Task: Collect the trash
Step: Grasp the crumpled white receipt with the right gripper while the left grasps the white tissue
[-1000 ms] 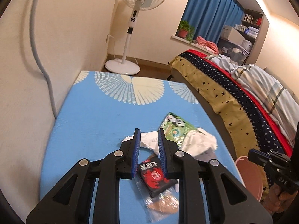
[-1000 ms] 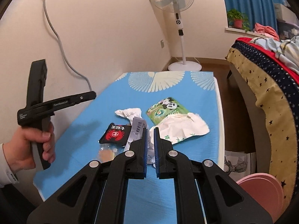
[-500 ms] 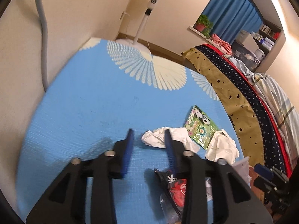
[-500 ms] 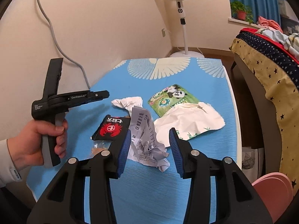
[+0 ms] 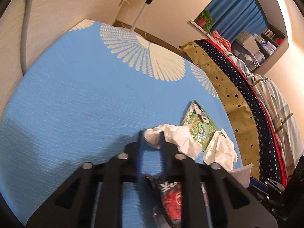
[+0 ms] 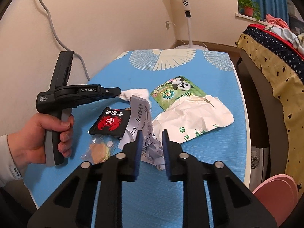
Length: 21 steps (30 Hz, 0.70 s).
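Trash lies on a table with a blue cloth (image 6: 209, 161). My left gripper (image 5: 151, 135), also in the right wrist view (image 6: 118, 91), is closing, its pads pinching an end of a crumpled white tissue (image 5: 171, 133) (image 6: 136, 94). My right gripper (image 6: 152, 134) is closing on a crumpled grey receipt (image 6: 140, 114), whose paper fills the gap between the pads. Between the two lie a black packet with a red crab (image 6: 110, 121) (image 5: 171, 195) and a clear bag with snack remains (image 6: 100, 148). A green panda packet (image 6: 176, 91) and a torn white wrapper (image 6: 193, 117) lie to the right.
A wall with a grey cable (image 6: 57, 38) runs along the table's left side. A bed with a star-print cover (image 6: 275, 57) stands to the right across a narrow gap. A pink bin (image 6: 275, 193) sits at the table's near right corner. A standing fan (image 6: 187, 13) is at the far end.
Both grippers opened wide half a second ago and have narrowed again. The left one dropped forward onto the white tissue; the right one moved down over the receipt.
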Each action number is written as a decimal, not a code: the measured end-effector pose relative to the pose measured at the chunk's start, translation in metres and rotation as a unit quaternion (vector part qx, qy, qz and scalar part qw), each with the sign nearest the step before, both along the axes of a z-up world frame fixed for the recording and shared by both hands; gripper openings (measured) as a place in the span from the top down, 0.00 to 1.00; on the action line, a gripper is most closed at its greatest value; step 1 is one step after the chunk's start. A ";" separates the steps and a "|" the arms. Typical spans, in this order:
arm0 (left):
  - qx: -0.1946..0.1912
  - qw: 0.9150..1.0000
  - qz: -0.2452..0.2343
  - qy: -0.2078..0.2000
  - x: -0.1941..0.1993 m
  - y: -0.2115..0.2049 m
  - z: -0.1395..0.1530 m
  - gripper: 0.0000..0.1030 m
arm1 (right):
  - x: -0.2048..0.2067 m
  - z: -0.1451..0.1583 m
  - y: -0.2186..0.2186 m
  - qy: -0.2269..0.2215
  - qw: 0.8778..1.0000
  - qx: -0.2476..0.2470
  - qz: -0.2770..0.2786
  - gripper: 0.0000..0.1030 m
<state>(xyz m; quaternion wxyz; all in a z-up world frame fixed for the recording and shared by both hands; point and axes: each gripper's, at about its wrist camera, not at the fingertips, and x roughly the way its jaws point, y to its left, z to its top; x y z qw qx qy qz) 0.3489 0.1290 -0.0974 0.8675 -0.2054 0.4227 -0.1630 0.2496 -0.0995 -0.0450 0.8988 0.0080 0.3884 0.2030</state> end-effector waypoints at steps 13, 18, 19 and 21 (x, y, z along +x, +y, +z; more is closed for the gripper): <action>0.040 0.997 0.010 -0.064 -0.034 -0.010 0.067 0.94 | -0.029 0.040 -0.010 -0.034 0.999 0.036 -0.002 1.00; 0.072 0.994 0.023 -0.084 -0.059 -0.013 0.095 0.94 | -0.041 0.047 -0.023 -0.042 0.998 0.036 -0.020 0.99; 0.075 0.993 0.024 -0.087 -0.064 -0.012 0.099 0.94 | -0.042 0.046 -0.027 -0.041 0.998 0.035 -0.029 0.94; 0.078 0.992 0.031 -0.092 -0.074 -0.008 0.106 0.94 | -0.040 0.041 -0.033 -0.033 0.998 0.042 -0.036 0.80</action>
